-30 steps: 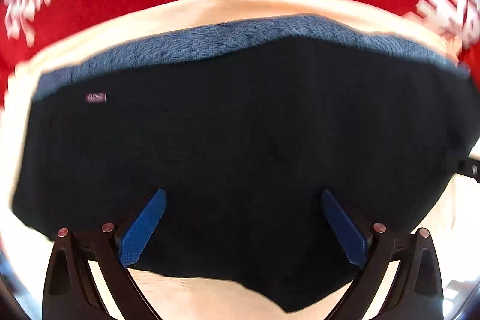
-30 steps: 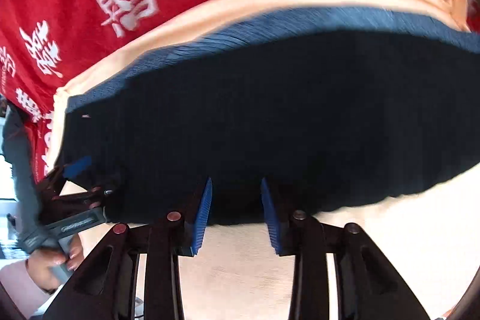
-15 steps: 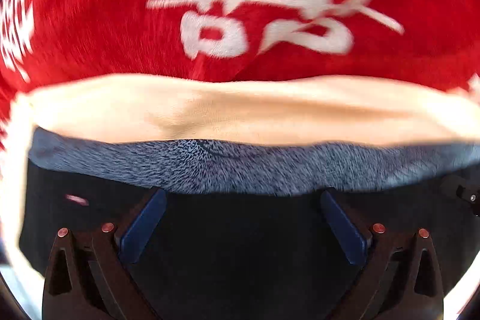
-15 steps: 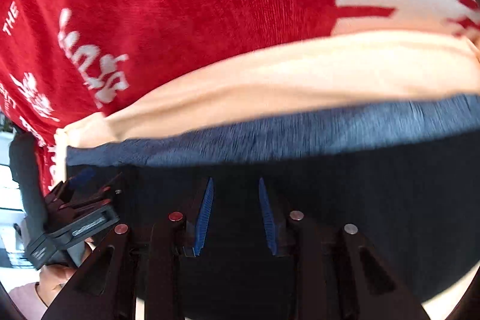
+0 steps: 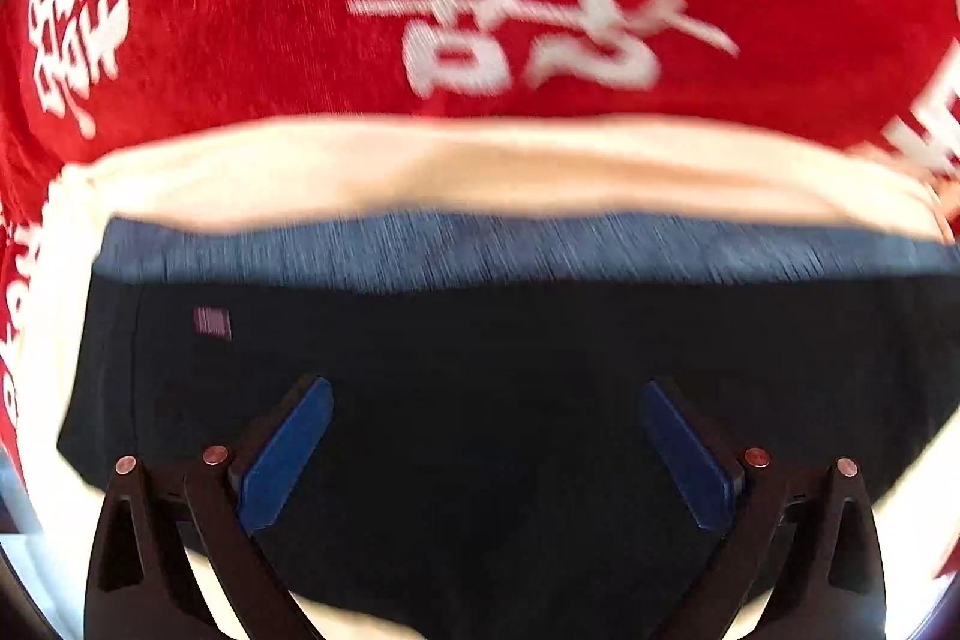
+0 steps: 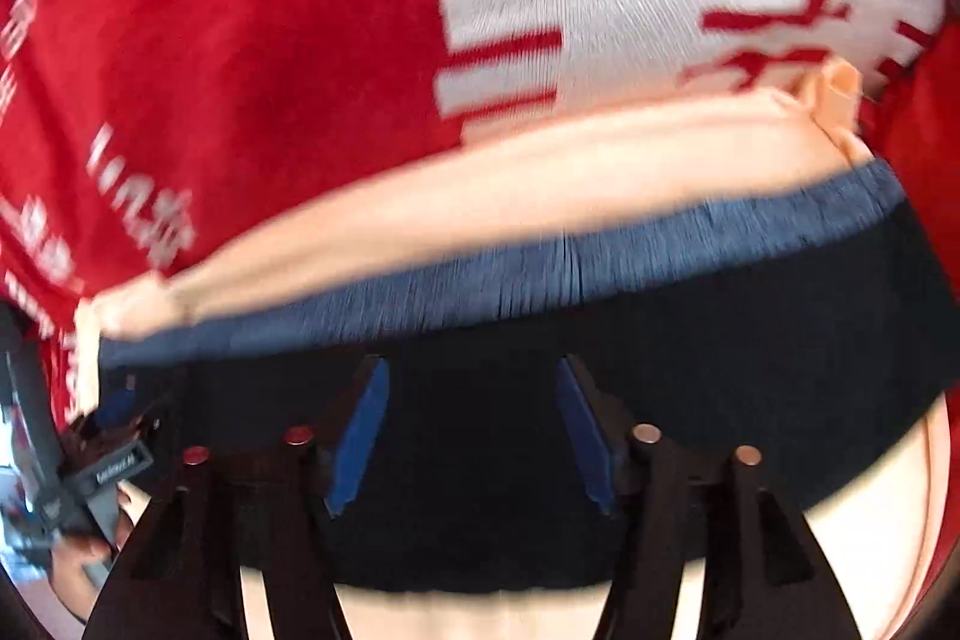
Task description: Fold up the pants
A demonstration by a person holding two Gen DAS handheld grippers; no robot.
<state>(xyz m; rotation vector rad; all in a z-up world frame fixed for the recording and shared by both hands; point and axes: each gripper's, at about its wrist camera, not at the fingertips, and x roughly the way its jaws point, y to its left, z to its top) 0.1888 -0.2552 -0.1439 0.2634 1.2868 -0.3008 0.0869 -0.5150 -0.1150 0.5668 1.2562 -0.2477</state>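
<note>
The folded dark navy pants (image 5: pixel 480 370) lie flat on a cream cloth (image 5: pixel 420 172), with a lighter blue waistband (image 5: pixel 510 244) along their far edge and a small pink tag (image 5: pixel 211 322) at left. My left gripper (image 5: pixel 486 454) is open, its blue pads spread wide just above the pants and holding nothing. In the right wrist view the same pants (image 6: pixel 750 370) fill the lower half. My right gripper (image 6: pixel 471 436) is open above them, empty. The left gripper (image 6: pixel 114 460) shows at that view's left edge.
A red plush blanket with white characters (image 5: pixel 300 10) covers the surface beyond the cream cloth; it also shows in the right wrist view (image 6: pixel 240 40). The person's hand (image 6: pixel 90 550) holds the other tool at lower left.
The right gripper's jaws have widened from nearly closed to open. Both grippers pushed forward over the pants toward the waistband, then the left drew back a little.
</note>
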